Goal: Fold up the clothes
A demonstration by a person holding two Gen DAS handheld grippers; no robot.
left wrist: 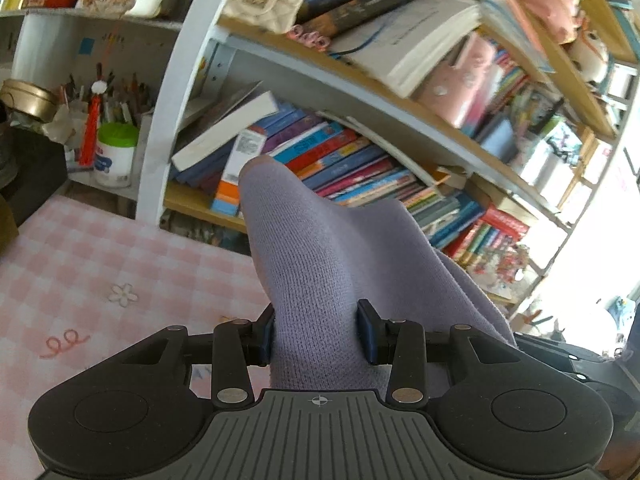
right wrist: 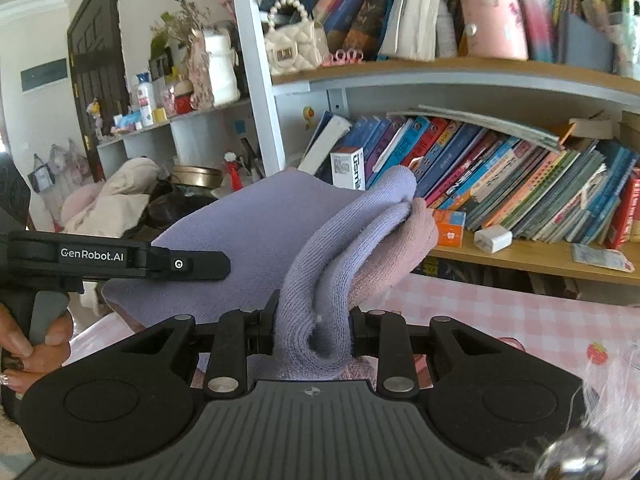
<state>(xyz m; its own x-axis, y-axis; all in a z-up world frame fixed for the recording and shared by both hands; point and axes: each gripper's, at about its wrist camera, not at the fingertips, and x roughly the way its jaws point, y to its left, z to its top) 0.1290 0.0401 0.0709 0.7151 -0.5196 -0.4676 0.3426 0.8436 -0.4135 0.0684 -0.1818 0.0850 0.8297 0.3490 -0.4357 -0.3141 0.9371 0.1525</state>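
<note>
Both tools clamp the same lilac knit garment (left wrist: 316,280) and hold it up off the pink checked table (left wrist: 100,264). From the left wrist view, the left tool (left wrist: 320,330) has its blue pads (left wrist: 368,332) pressed against a thick fold of the knit, which rises from between the jaws toward 12 o'clock and peaks in front of the bookshelf (left wrist: 360,92), while a looser sheet of it trails off toward 4 o'clock. From the right wrist view, the right tool (right wrist: 314,330) pinches a bunched roll of the garment (right wrist: 320,280), lilac on the outside with a pinker layer showing at 2 o'clock; the cloth runs up and away to 1 o'clock, and a flat span of it stretches toward 10 o'clock, where the left tool's black body (right wrist: 120,258) crosses in front of it, gripped by a person's hand (right wrist: 36,344) at 8 o'clock. Behind the cloth, at 12 o'clock, leaning books (right wrist: 500,176) fill the bookshelf, with a small white charger (right wrist: 493,239) on its board at 2 o'clock.
</note>
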